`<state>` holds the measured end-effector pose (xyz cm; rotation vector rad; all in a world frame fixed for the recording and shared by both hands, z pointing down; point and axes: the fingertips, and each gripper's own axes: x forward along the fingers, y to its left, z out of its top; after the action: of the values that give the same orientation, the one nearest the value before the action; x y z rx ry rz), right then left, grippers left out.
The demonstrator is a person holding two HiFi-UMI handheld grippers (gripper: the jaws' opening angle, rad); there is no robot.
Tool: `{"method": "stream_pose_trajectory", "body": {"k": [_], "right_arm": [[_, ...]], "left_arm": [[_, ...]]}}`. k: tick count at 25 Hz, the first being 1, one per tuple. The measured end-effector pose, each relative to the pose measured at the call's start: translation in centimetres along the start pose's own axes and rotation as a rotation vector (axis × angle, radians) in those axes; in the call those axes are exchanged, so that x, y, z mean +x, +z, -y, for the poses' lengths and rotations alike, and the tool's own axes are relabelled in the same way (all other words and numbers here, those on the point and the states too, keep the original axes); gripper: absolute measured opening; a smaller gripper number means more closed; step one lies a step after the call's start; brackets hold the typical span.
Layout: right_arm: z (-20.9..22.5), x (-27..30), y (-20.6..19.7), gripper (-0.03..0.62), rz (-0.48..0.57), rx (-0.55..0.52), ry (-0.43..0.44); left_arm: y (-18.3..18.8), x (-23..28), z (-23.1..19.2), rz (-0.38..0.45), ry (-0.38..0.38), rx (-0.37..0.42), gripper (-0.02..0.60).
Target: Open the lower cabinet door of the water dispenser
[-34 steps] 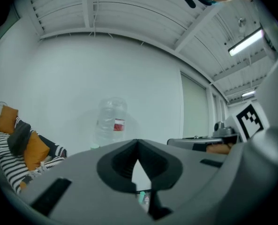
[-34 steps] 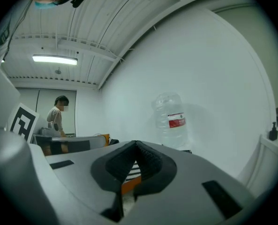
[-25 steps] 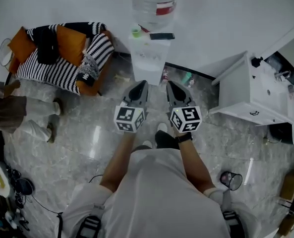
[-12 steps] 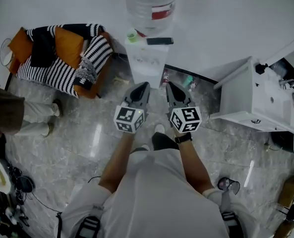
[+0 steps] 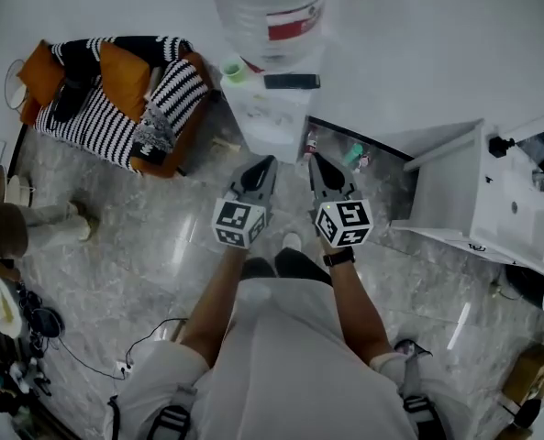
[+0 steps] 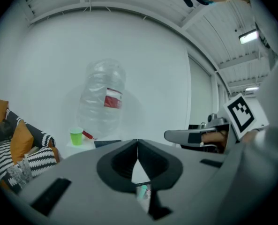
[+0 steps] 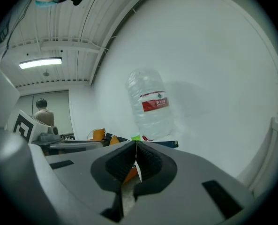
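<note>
The white box-shaped water dispenser (image 5: 273, 122), topped by a large clear plastic bottle (image 5: 267, 7), stood at twelve o'clock from the person, its lower front facing both claws, untouched. A black-and-white striped armchair with orange cushions (image 5: 106, 131) sat at ten o'clock. The left claw (image 5: 263, 162) and right claw (image 5: 315, 159) were each pressed together, empty. A small green plastic cup (image 5: 232, 70) rested on the dispenser's top.

Red label (image 7: 154, 104) on water bottle (image 7: 150, 121), print illegible
</note>
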<state>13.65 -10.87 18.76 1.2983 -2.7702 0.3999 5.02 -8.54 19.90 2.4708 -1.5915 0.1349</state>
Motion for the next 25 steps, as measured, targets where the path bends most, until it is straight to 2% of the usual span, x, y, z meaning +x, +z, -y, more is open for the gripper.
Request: {"method": "stream_pose_trajectory", "body": {"k": [3,6,11,18,25], "right_arm": [[1.8,1.1,-2.5,0.009,-0.033,0.027,0.002],[3.2,2.0,-5.9,0.011,-0.087,0.021,0.007],[6.2,3.1,-12.0,0.011,-0.163,0.036,-0.01],[9.2,4.6,-21.5,0.011,-0.29,0.017,0.004],[11.6,7.3,-30.6,0.011,-0.318,0.017,0.031]], "left_arm": [[-2.0,1.9,-0.5,-0.034,0.004,0.003,0.012],[-4.5,3.7,-0.7,-0.059,-0.023,0.003,0.011],[-9.9,7.0,-1.2,-0.13,-0.068,0.073,0.011],[-15.7,10.8,-1.6,-0.076,-0.19,0.039,0.011],[-24.1,13.9,-2.9,-0.076,-0.29,0.011,0.011]]}}
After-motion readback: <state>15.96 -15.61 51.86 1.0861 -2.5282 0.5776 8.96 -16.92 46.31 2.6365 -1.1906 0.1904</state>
